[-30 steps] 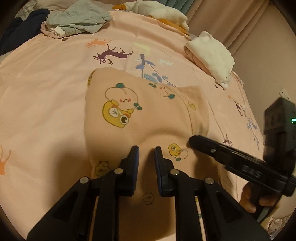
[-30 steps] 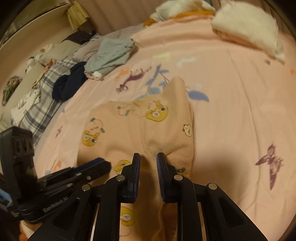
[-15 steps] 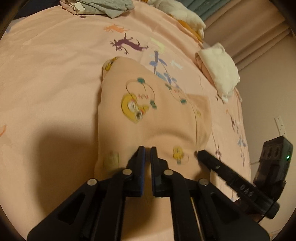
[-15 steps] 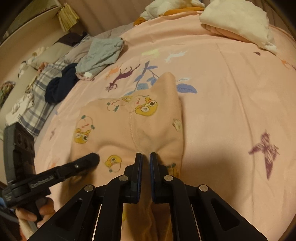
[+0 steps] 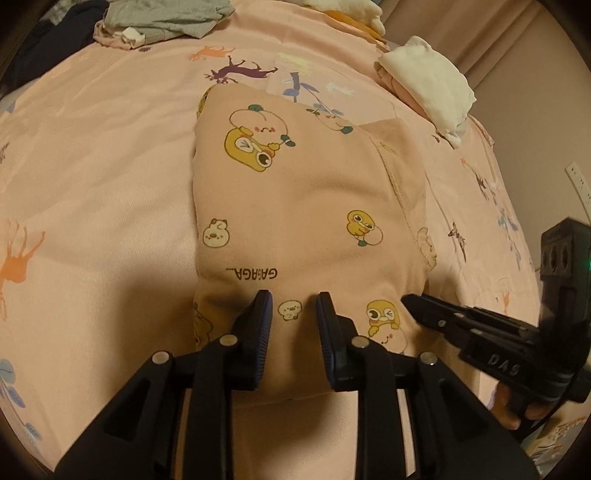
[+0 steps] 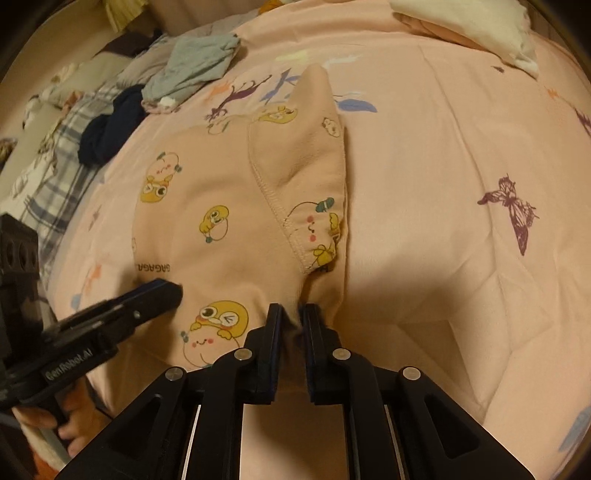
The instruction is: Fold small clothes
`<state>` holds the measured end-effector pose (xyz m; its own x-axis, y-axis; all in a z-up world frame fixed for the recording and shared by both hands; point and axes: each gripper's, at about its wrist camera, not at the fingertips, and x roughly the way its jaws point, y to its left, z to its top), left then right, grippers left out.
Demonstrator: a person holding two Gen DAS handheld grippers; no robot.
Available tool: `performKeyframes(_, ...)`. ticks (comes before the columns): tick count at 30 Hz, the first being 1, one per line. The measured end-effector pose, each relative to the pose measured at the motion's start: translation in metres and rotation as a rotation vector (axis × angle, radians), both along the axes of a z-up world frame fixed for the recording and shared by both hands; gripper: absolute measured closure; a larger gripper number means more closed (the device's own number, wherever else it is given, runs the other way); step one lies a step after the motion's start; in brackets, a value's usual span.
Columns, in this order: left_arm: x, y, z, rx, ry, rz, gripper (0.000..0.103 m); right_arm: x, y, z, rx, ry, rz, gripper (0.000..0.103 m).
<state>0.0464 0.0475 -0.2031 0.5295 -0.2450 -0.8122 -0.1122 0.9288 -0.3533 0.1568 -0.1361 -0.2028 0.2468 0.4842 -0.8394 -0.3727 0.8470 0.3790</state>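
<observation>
A small pink garment (image 5: 303,206) printed with yellow cartoon ducks lies on the pink bedspread (image 5: 92,184), one side folded in over it. It also shows in the right wrist view (image 6: 229,206). My left gripper (image 5: 293,308) is open over the garment's near hem, jaws apart with nothing between them. It appears at the left of the right wrist view (image 6: 162,295). My right gripper (image 6: 293,314) has its jaws close together with a pinch of the garment's near hem between them. It appears at the right of the left wrist view (image 5: 413,306).
A grey-green crumpled garment (image 5: 162,18) and dark clothes (image 6: 110,125) lie at the far left of the bed. White folded clothes (image 5: 428,85) sit at the far right. A plaid cloth (image 6: 55,173) lies beyond the bed's left edge. A wall outlet (image 5: 578,181) is at right.
My left gripper has opened and let go of the garment hem. The garment now lies flatter and closer in both views. My right gripper stays pinched on the hem.
</observation>
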Motion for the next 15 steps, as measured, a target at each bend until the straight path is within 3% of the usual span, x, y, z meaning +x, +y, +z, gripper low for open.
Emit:
performKeyframes(3, 0.007, -0.005, 0.005, 0.03, 0.037, -0.005, 0.06, -0.002, -0.004, 0.005, 0.001, 0.03, -0.019, 0.091)
performKeyframes(4, 0.007, -0.008, 0.011, 0.046, 0.048, 0.001, 0.047, -0.004, -0.005, 0.008, -0.001, 0.04, -0.022, 0.088)
performKeyframes(5, 0.004, -0.009, 0.018, 0.062, 0.044, 0.016, 0.034, -0.007, -0.005, 0.011, -0.001, 0.048, -0.021, 0.076)
performKeyframes(8, -0.007, -0.01, 0.044, 0.086, -0.048, 0.068, 0.021, -0.015, -0.006, 0.03, 0.029, 0.057, -0.024, 0.042)
performKeyframes(9, -0.012, -0.01, 0.054, 0.105, -0.08, 0.076, 0.018, -0.017, -0.007, 0.036, 0.048, 0.049, -0.028, 0.035)
performKeyframes(11, -0.02, -0.011, 0.072, 0.165, -0.113, 0.089, 0.006, -0.025, -0.013, 0.057, 0.096, 0.01, -0.028, 0.028)
performKeyframes(14, -0.029, -0.011, 0.095, 0.25, -0.134, 0.106, 0.001, -0.033, -0.023, 0.085, 0.105, -0.061, -0.062, 0.016)
performKeyframes(15, -0.032, -0.009, 0.102, 0.241, -0.152, 0.111, 0.001, -0.035, -0.025, 0.091, 0.102, -0.079, -0.075, 0.013)
